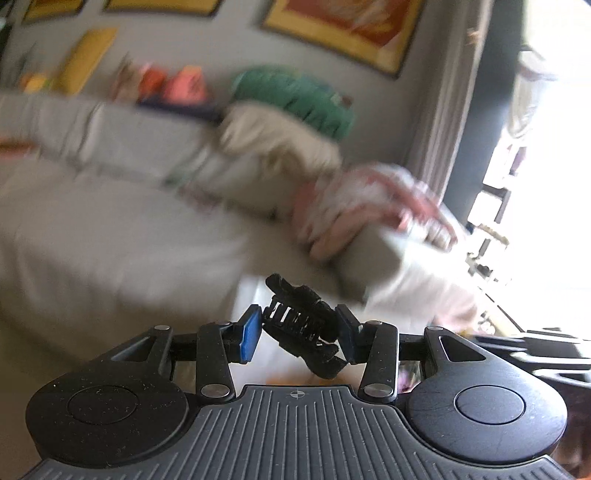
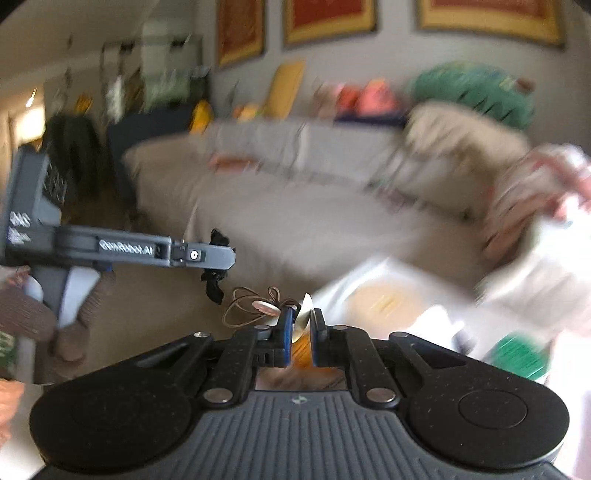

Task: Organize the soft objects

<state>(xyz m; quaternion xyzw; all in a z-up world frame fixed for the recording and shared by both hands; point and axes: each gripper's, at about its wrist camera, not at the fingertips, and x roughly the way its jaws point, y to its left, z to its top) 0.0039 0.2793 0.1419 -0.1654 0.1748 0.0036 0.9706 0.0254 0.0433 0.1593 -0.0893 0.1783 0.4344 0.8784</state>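
Gripping a black hair claw clip (image 1: pixel 301 326) slantwise, the left gripper (image 1: pixel 299 332) has its jaws part-open around it. Rightward, the right gripper (image 2: pixel 300 332), jaws nearly shut, pinches a thin shell-like piece (image 2: pixel 304 314) trailing brown cord (image 2: pixel 243 308), sofa (image 2: pixel 258 214) ahead.

Black hair clip (image 1: pixel 303 325), blue claw pads (image 1: pixel 249 338), beige sofa (image 2: pixel 258 206), green cushion (image 2: pixel 476 92), yellow-framed red pictures (image 2: pixel 328 16)
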